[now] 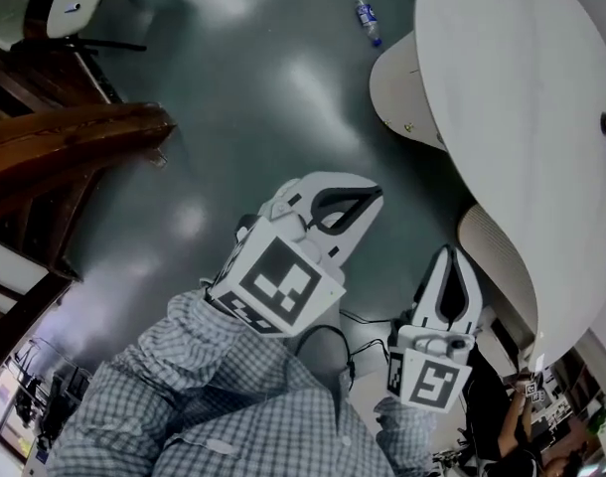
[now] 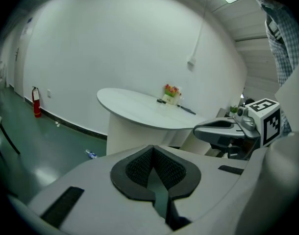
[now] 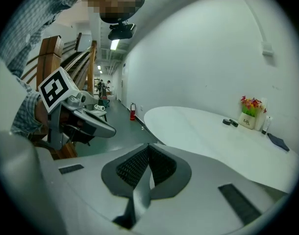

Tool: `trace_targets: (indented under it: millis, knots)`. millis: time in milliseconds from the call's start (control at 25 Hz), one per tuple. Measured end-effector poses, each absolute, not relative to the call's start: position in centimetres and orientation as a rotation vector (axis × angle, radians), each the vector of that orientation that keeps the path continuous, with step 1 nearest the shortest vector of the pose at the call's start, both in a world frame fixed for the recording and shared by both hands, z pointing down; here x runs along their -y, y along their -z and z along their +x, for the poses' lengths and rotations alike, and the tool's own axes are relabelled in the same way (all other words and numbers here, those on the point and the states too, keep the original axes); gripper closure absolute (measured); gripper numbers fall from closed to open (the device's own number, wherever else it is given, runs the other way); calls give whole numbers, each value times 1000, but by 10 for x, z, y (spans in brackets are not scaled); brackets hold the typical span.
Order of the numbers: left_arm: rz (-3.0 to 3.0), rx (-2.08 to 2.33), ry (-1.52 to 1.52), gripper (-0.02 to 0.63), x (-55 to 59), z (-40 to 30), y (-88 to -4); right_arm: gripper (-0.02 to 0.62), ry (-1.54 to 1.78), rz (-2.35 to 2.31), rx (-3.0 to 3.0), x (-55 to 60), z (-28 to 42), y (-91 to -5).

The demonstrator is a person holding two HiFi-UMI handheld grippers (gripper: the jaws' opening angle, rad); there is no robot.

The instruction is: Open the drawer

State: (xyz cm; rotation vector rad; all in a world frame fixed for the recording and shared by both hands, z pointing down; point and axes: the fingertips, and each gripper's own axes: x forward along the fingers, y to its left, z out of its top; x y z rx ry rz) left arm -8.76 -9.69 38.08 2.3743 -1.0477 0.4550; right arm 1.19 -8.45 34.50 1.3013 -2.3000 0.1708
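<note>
Above the dark green floor, the white left gripper is clenched on nothing; beside it, the white right gripper is likewise closed and empty. No drawer shows in any view, so opening looks unstarted. Rightward, a white oval table carries a small pot of red-yellow flowers.

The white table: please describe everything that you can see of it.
The white table has a smooth, rounded top on a solid pale curved base. It stands level on the dark green floor, close to the white wall. A small pot of flowers and a few dark items rest on it.
</note>
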Motion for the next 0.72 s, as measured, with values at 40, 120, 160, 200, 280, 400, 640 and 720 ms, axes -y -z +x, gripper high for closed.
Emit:
trace_targets:
  millis: [40,120,160,200,280,400,640,720]
  knots:
    - [2381,1064,-436,601,99,-88,-383,586,-173,1302,2289,84,14,-351]
    - [2386,1090,-415,601,105,-89,-390,586,-197,1305,2276,84,18,-364]
    - [2386,1101,-413,601,108,-89,-395,586,-210,1305,2274,85,20,-370]
    - [2386,1112,-412,601,113,-88,-400,586,-218,1306,2273,87,21,-377]
    - [2389,1132,-408,601,122,-84,-410,586,-227,1308,2270,89,23,-389]
    - [2385,1147,-402,601,130,-77,-426,586,-235,1305,2269,87,24,-401]
    - [2407,1152,-407,601,138,-59,-457,586,-264,1300,2279,88,31,-419]
    - [2401,1169,-397,601,141,-55,-470,586,-290,1301,2274,86,33,-427]
